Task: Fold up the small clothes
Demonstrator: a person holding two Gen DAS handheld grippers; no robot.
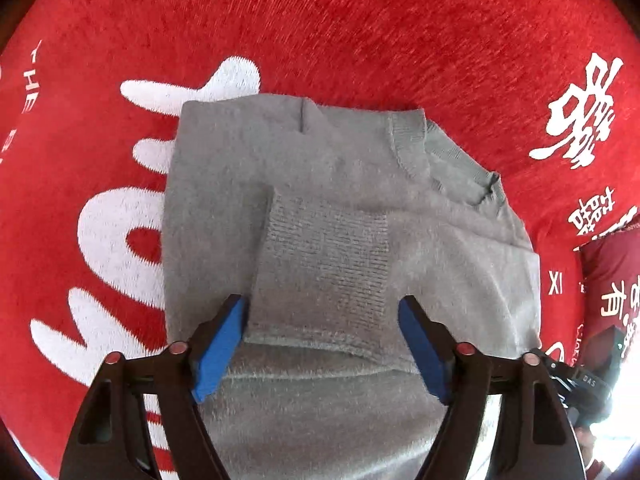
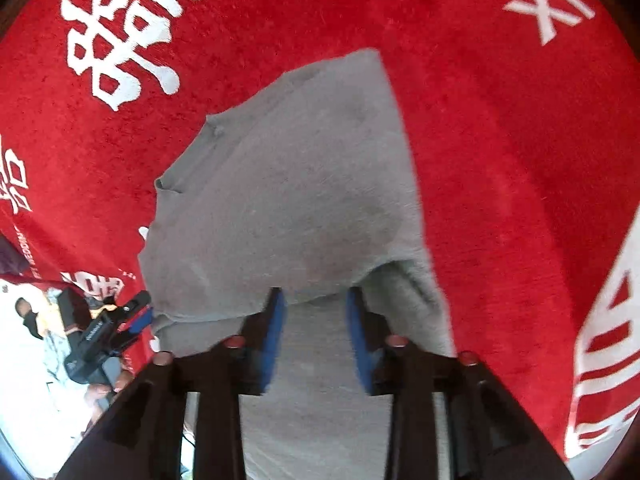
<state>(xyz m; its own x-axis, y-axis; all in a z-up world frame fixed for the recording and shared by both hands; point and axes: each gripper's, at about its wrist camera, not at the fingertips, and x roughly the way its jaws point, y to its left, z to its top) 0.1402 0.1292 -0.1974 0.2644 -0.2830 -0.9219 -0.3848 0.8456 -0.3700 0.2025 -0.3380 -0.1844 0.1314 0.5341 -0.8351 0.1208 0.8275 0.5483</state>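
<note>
A small grey knitted sweater [image 1: 320,184] lies on a red cloth, its sleeves folded in over the body and a ribbed cuff [image 1: 328,256] on top. My left gripper [image 1: 322,308] is open just above the sweater's near part, its blue pads either side of the cuff. In the right wrist view the same sweater [image 2: 288,184] shows with a raised fold. My right gripper [image 2: 316,300] is open, its pads at the lifted edge of the fold, gripping nothing. The left gripper also shows at the left of the right wrist view [image 2: 132,316].
The red cloth [image 1: 360,32] with white letters and characters covers the surface on all sides of the sweater. Its edge [image 2: 52,280] drops off at the lower left of the right wrist view, with a bright floor beyond.
</note>
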